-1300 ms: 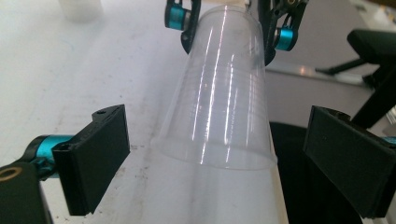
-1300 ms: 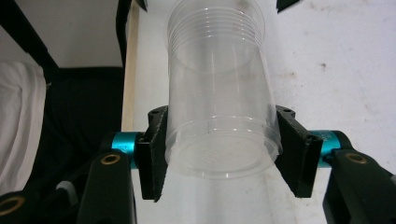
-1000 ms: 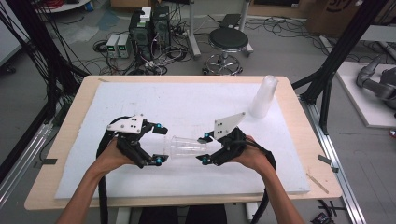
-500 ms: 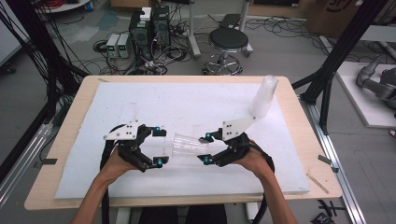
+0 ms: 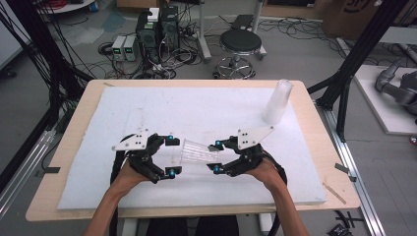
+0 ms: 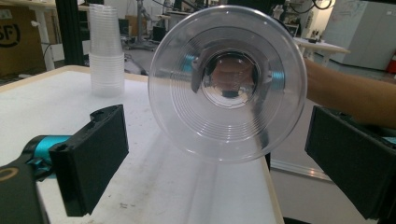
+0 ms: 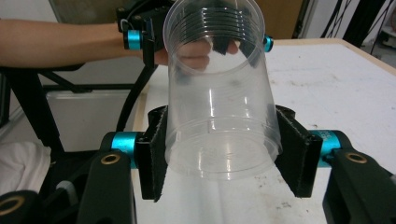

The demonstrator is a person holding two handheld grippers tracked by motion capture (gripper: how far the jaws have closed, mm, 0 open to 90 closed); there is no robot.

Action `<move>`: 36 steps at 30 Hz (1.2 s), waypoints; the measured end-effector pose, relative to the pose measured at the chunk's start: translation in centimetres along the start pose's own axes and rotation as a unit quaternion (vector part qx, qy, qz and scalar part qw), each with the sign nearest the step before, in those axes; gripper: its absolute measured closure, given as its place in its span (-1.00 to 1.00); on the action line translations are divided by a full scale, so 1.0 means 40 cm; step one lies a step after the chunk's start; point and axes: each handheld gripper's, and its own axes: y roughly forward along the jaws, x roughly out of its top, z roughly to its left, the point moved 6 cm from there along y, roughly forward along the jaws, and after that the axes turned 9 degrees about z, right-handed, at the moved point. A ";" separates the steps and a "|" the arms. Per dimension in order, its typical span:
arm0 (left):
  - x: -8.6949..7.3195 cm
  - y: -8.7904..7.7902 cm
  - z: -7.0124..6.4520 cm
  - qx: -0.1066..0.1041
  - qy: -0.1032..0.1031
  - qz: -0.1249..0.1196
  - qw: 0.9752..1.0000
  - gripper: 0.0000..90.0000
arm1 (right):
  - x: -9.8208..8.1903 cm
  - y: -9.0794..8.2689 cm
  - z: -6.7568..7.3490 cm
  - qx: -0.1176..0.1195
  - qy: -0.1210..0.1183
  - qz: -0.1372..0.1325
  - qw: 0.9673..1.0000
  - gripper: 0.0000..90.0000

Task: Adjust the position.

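A clear plastic cup (image 5: 199,151) lies level above the white mat, held between the two hands. My right gripper (image 5: 214,158) is shut on its base end; in the right gripper view both pads (image 7: 156,154) press the cup's (image 7: 219,93) lower wall. The cup's open mouth (image 6: 227,81) faces my left gripper (image 5: 169,156). That gripper is open, with one jaw on each side of the rim and a gap to the rim on both sides. Beyond the cup, the right gripper view also shows the left gripper (image 7: 144,32).
A tall stack of clear cups (image 5: 278,101) stands at the back right of the white mat (image 5: 147,108); it also appears in the left gripper view (image 6: 106,51). The wooden table edge (image 5: 314,103) borders the mat. A stool and cabling sit on the floor beyond.
My left gripper has sunk a little toward the mat, still open around the cup's mouth. The right gripper has kept its hold on the cup and barely moved.
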 end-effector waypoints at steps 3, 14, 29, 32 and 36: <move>0.004 0.008 -0.002 -0.005 -0.001 -0.005 1.000 -0.87 | -0.004 0.002 -0.003 0.001 0.001 -0.011 1.000 -0.06; 0.034 0.056 -0.008 -0.022 0.003 -0.014 1.000 -0.87 | -0.004 0.002 -0.001 0.009 0.002 -0.035 0.999 -0.06; 0.038 0.084 -0.011 -0.025 0.003 -0.006 1.000 -0.81 | -0.005 0.003 0.000 0.016 0.001 -0.052 0.999 -0.06; 0.038 0.086 -0.010 -0.026 0.002 -0.005 1.000 -0.80 | -0.008 0.007 0.000 0.019 0.000 -0.052 0.998 -0.05; 0.037 0.087 -0.011 -0.029 0.002 -0.004 1.000 -0.76 | -0.010 0.013 0.002 0.025 0.000 -0.050 0.998 -0.06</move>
